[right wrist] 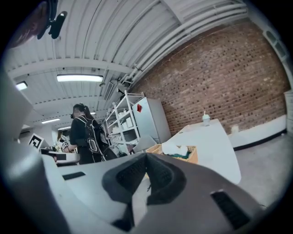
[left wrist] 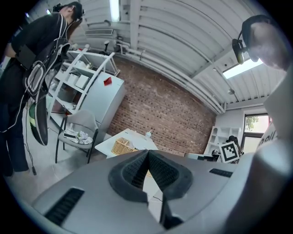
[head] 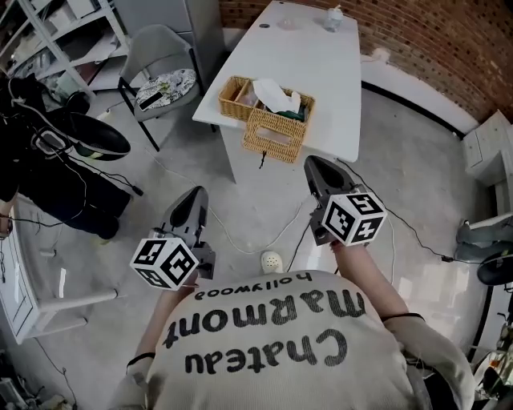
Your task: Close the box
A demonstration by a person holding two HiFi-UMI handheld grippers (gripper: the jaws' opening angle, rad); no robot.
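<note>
A wicker box (head: 268, 108) stands at the near end of a white table (head: 321, 56), with white and green contents showing. Its woven lid (head: 275, 136) hangs down over the front side. The box also shows far ahead in the left gripper view (left wrist: 121, 146) and in the right gripper view (right wrist: 181, 152). My left gripper (head: 199, 192) is held low over the floor, well short of the table, shut and empty (left wrist: 147, 153). My right gripper (head: 313, 162) is closer to the table's near edge, also shut with nothing between its jaws (right wrist: 145, 156).
A grey chair (head: 164, 80) with items on its seat stands left of the table. A person in black (head: 48, 160) stands at far left beside white shelving. Cables and a small white round object (head: 272, 261) lie on the floor. A cup (head: 333, 18) sits at the table's far end.
</note>
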